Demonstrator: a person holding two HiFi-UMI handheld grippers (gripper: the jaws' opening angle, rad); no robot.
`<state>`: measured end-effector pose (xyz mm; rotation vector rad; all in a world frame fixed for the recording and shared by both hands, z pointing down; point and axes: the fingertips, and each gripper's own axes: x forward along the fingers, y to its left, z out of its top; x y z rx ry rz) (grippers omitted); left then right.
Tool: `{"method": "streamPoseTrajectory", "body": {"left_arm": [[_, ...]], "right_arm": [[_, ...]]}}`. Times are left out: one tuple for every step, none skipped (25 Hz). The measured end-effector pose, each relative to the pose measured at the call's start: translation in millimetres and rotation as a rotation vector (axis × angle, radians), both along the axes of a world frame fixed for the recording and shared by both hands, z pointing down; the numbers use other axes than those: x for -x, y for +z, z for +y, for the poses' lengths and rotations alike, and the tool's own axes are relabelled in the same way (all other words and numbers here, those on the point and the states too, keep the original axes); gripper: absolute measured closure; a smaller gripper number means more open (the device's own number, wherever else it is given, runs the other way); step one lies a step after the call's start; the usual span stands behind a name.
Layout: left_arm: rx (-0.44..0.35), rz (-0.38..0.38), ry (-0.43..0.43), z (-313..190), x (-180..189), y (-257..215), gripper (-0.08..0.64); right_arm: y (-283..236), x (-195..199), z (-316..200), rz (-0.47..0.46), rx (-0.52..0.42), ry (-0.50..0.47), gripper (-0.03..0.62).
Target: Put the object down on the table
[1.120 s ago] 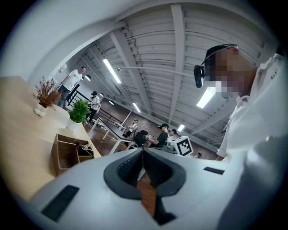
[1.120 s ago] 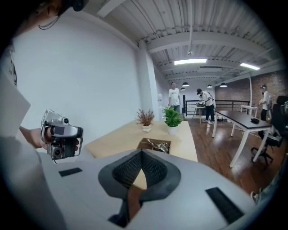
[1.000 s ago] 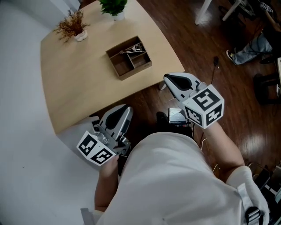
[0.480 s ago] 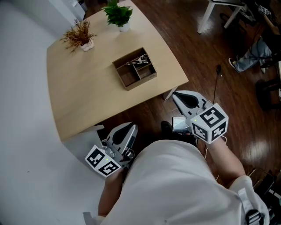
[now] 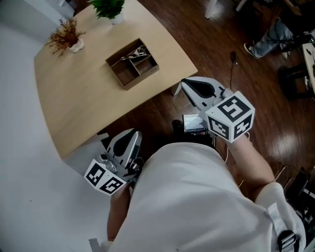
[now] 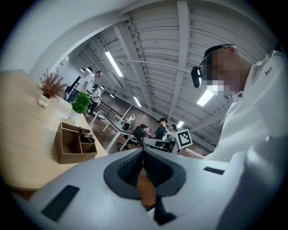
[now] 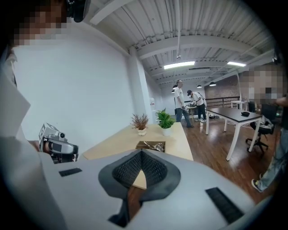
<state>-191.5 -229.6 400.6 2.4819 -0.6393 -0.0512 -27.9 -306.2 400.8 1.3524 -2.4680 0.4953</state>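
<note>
Both grippers hang off the near edge of the light wooden table [image 5: 83, 93], close to the person's white shirt. My left gripper [image 5: 129, 135] sits low at the table's near left corner, jaws pressed together with nothing between them; its own view shows the tips [image 6: 143, 152] meeting. My right gripper [image 5: 186, 84] hovers over the dark floor just off the table's right corner, also shut and empty [image 7: 141, 153]. A brown compartment box [image 5: 132, 63] holding small metal items stands mid-table, well away from both grippers. I see no held object.
Two potted plants [image 5: 66, 37] [image 5: 109, 7] stand at the table's far end. A small screen device [image 5: 193, 123] lies on the floor by the right gripper. Someone's legs [image 5: 268, 39] and furniture occupy the far right. People [image 7: 180, 101] stand by desks in the background.
The head view has shifted, so the table sits further left and up. The right gripper has come a little closer to the table's corner. Both grippers stay shut and empty.
</note>
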Motion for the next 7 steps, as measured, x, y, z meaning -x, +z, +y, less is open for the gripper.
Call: {"method": "streamPoseTrajectory", "body": {"left_arm": [[0.003, -0.003, 0.008, 0.7, -1.9, 1.6, 0.558], [0.004, -0.005, 0.016, 1.3, -4.1, 2.8, 0.558], [0.006, -0.007, 0.025, 2.0, -6.4, 3.8, 0.558], [0.009, -0.009, 0.035, 3.2, -8.8, 4.8, 0.558], [0.011, -0.012, 0.046, 4.7, -11.1, 5.9, 0.558], [0.013, -0.015, 0.056, 6.4, -13.5, 7.0, 0.558], [0.015, -0.018, 0.067, 8.2, -15.9, 8.1, 0.558]], "right_arm": [[1.3, -1.7, 0.7, -0.001, 0.002, 0.005, 0.591], [2.7, -3.3, 1.2, -0.002, 0.004, 0.01, 0.59], [4.1, -4.7, 1.8, -0.002, 0.006, 0.014, 0.591], [5.3, -6.1, 2.6, -0.003, 0.008, 0.018, 0.591], [6.4, -7.3, 3.7, -0.003, 0.01, 0.022, 0.591], [7.5, -8.4, 4.8, -0.004, 0.013, 0.026, 0.591], [8.5, -9.5, 6.1, -0.005, 0.015, 0.029, 0.591]]}}
